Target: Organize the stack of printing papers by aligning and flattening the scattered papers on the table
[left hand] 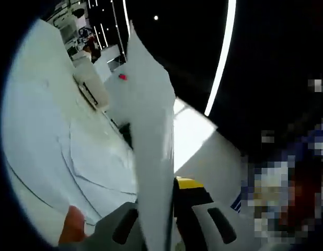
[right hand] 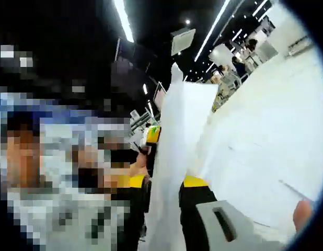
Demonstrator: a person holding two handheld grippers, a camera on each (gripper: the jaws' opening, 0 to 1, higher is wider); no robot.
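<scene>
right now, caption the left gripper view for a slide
Left claw shut on paper held on edge above loose sheets on the table.

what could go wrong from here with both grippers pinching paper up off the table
1. The left gripper and the right gripper each clamp lifted paper edge-on between their jaws; pulling apart or twisting might tear or crease it.
2. The held paper curls and flops above the jaws, so it may land bent instead of flat.
3. Loose sheets lie overlapped and askew on the table; setting the paper down could push them further out of line.
</scene>
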